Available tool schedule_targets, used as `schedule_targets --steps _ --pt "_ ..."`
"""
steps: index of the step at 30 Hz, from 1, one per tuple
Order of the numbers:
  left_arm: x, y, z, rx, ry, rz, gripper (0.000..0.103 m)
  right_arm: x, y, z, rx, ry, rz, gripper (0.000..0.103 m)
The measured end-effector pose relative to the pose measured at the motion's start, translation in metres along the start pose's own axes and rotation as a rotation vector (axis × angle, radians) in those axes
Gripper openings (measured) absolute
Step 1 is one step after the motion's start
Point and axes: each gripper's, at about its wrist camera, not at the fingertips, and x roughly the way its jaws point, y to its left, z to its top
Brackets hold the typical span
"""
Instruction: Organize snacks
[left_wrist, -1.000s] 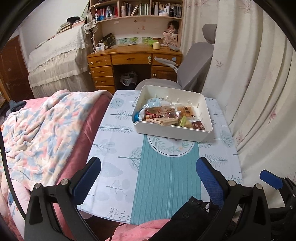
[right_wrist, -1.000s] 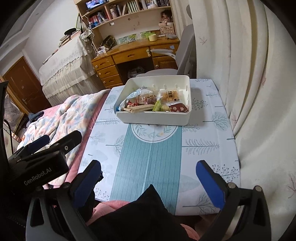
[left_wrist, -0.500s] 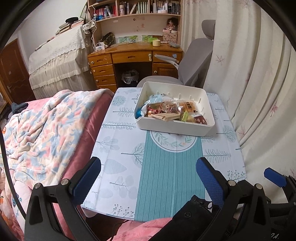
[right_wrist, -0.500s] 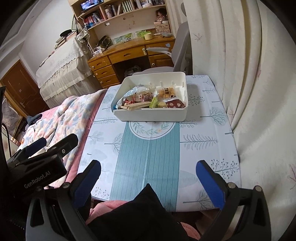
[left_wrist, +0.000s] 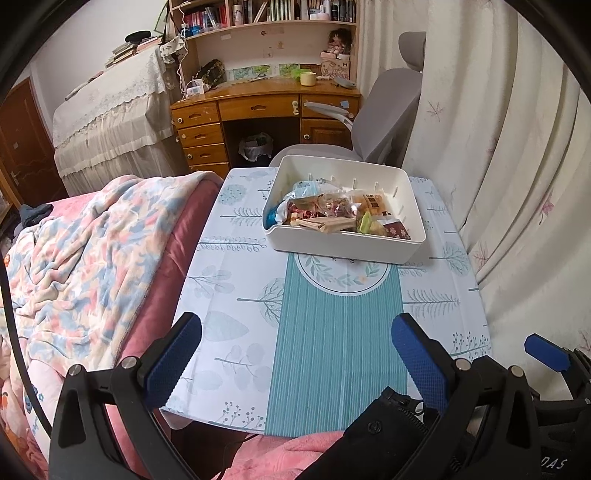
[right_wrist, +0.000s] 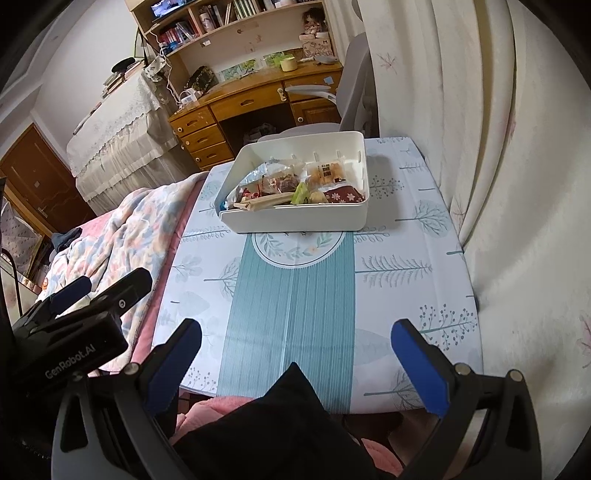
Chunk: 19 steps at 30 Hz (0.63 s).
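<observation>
White plastic bin (left_wrist: 343, 242) of crinkly snacks (left_wrist: 332, 214) sits at the table's (left_wrist: 236, 295) far end. Both grippers, left (left_wrist: 295, 354) and right (right_wrist: 295, 354), hang wide and empty near the front edge, fluffy blanket (left_wrist: 81, 251) alongside.

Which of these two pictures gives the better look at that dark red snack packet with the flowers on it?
The right wrist view: the dark red packet shows its flowered face in the white bin. The left wrist view shows only a corner of it behind the bin's wall.
</observation>
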Motion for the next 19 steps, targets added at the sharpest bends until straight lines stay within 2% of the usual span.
schedule_targets --steps 19 --pt "0.018 -0.006 0.001 0.021 0.047 -0.015 0.102 0.01 -0.01 0.008 0.032 0.045 0.004 0.103"
